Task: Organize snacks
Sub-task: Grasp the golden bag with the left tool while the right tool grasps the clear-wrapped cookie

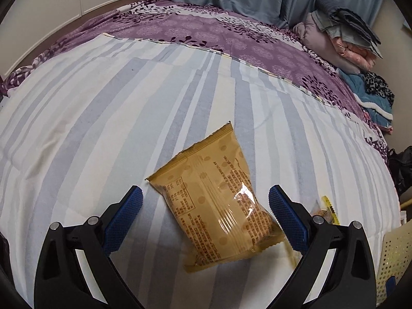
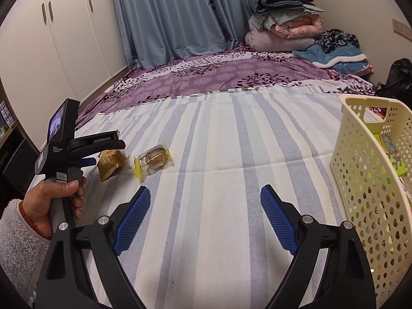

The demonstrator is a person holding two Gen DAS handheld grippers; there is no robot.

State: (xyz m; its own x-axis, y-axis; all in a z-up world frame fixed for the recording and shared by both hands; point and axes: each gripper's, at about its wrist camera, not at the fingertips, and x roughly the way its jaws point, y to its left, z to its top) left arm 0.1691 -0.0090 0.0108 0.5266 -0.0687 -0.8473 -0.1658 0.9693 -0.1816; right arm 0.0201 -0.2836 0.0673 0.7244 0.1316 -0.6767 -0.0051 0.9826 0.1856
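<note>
A tan snack packet (image 1: 213,195) lies on the striped bedspread (image 1: 103,108), its lower end between the open blue fingers of my left gripper (image 1: 204,195); the jaws stand wide and do not touch it. It also shows in the right wrist view (image 2: 111,161), under the left gripper's fingers. A clear packet with a yellow end (image 2: 153,160) lies just right of it, partly hidden behind my left gripper's right finger (image 1: 327,209). My right gripper (image 2: 205,197) is open and empty over the bedspread, left of the cream perforated basket (image 2: 360,180).
The basket holds green-printed packets (image 2: 391,154). Folded blankets (image 2: 285,23) and clothes (image 2: 334,51) are piled at the bed's far right. White wardrobe doors (image 2: 64,38) stand on the left, blue curtains (image 2: 167,18) behind. A black bag (image 2: 396,79) sits at the far right.
</note>
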